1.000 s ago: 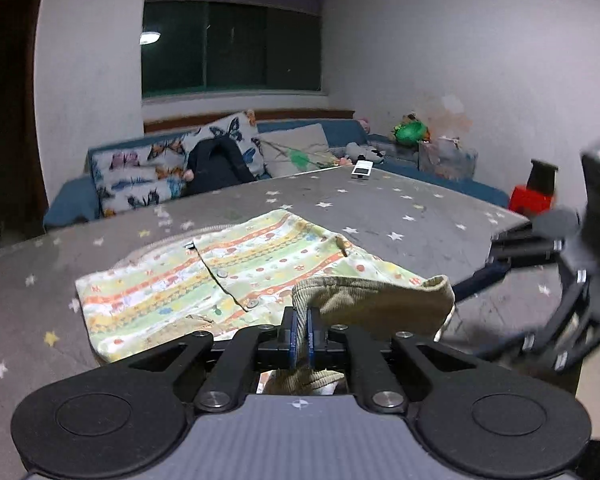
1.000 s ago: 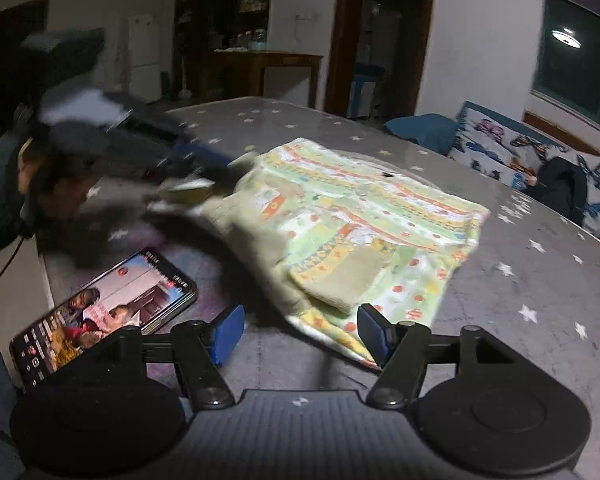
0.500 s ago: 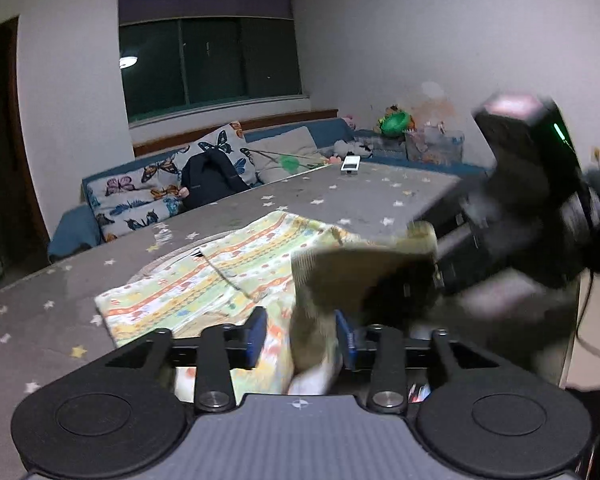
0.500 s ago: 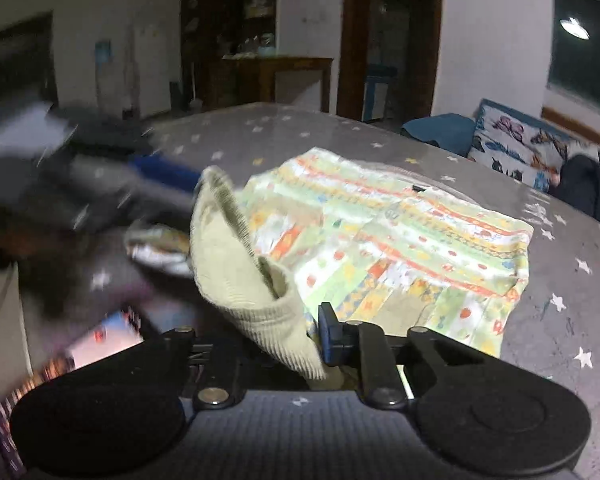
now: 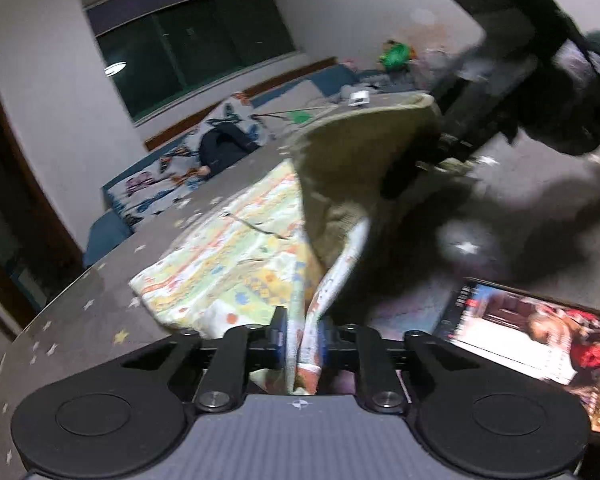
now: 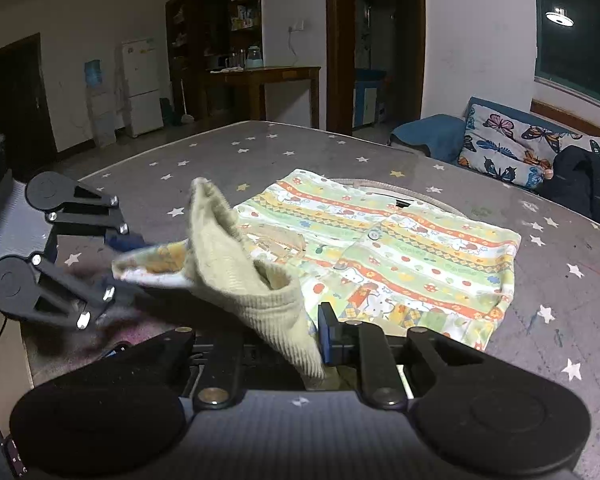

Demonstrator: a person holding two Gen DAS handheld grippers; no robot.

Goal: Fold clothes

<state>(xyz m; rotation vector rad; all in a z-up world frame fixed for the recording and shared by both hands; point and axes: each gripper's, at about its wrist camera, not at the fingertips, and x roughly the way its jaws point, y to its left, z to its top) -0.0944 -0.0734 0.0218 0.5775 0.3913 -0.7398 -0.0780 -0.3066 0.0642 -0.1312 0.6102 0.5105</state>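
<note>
both grippers (image 5: 302,338) (image 6: 300,332) pinching lifted garment (image 6: 400,248) hem w/ ribbed cuff.

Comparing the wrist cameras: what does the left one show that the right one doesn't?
Only the left wrist view: a lit phone on the table, and a green toy by the far wall.

Only the right: a white fridge and a wooden counter.

Both: the patterned garment, its ribbed cuff lifted; left gripper and right gripper, each clamping fabric.
</note>
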